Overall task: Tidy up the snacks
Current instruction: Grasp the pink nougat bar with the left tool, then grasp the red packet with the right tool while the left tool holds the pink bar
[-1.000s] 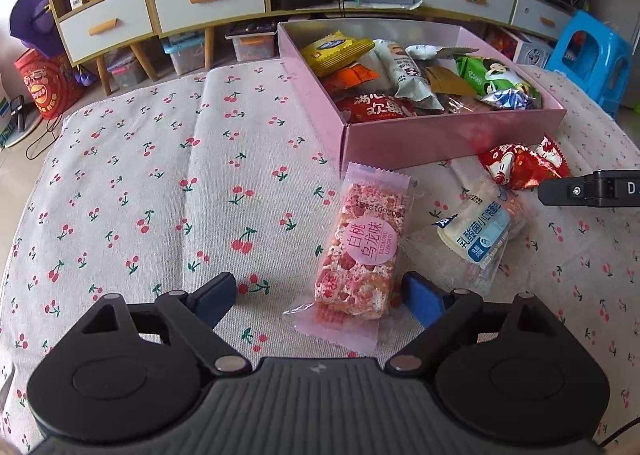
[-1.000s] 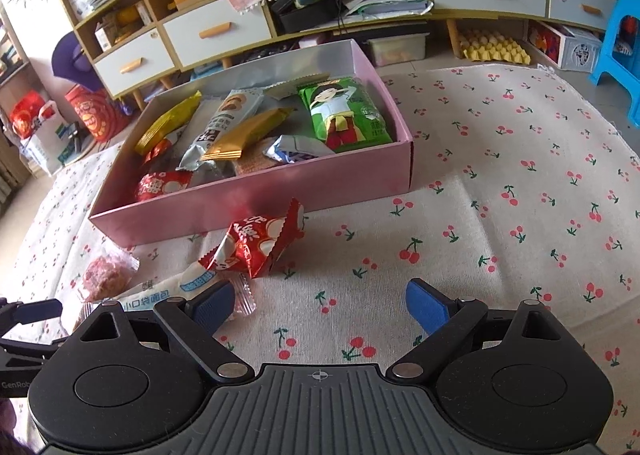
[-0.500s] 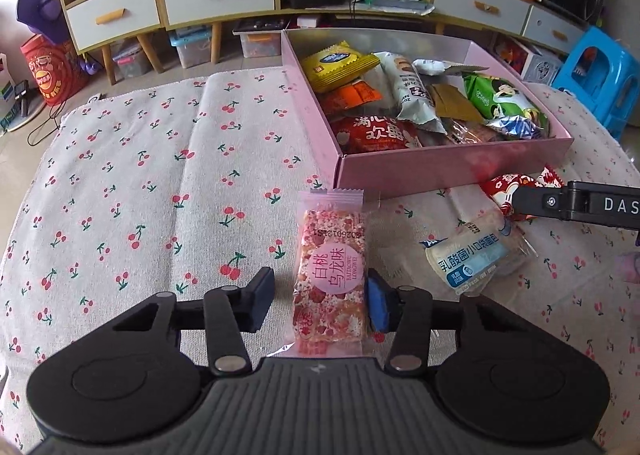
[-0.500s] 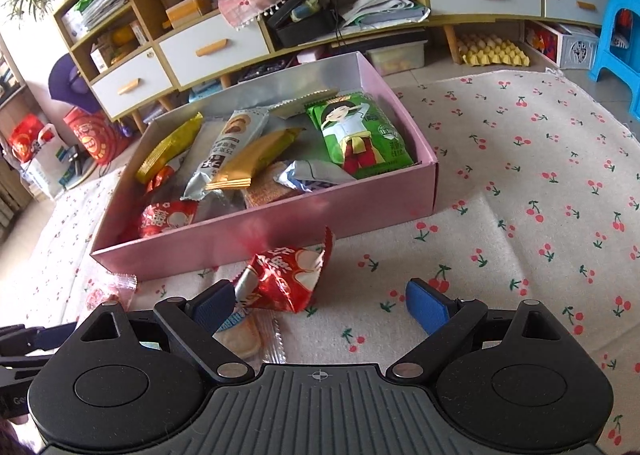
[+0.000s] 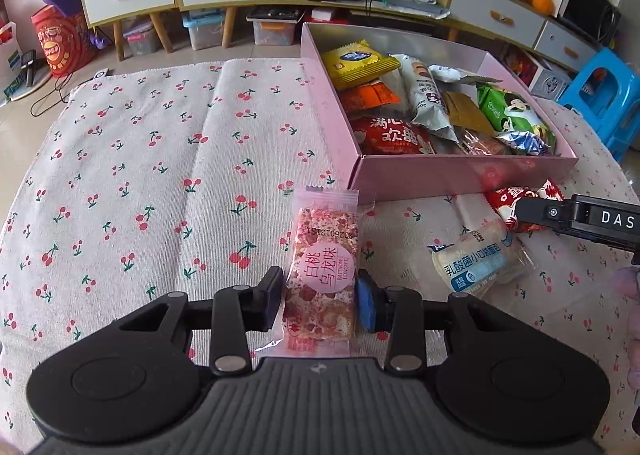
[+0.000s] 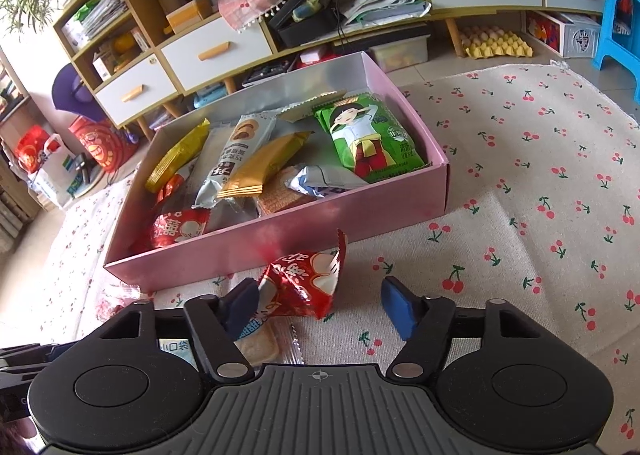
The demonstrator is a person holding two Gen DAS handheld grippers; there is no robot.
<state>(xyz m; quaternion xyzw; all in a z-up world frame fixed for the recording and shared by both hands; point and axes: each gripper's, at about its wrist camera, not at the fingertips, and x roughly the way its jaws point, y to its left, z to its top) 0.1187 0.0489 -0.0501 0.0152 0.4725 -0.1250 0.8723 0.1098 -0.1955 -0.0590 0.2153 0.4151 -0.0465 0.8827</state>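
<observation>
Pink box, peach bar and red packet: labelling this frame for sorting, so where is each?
Pink box (image 5: 460, 175), left wrist view, front wall.
Peach bar (image 5: 322, 275), left wrist view, round label.
Red packet (image 6: 304, 287), right wrist view, wrapper middle.

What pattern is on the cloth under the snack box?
Red cherries with green stems on off-white cloth; clearest in the left wrist view.

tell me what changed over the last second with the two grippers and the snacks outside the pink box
The left gripper closed in around the clear-wrapped pink nougat bar; its jaws are closing, pads at the wrapper's sides. The right gripper moved over the crinkly red candy packet, jaws closing, one pad at the packet, the other clear. The white-and-blue bread packet, pink cardboard box and cherry-print cloth stayed put.
</observation>
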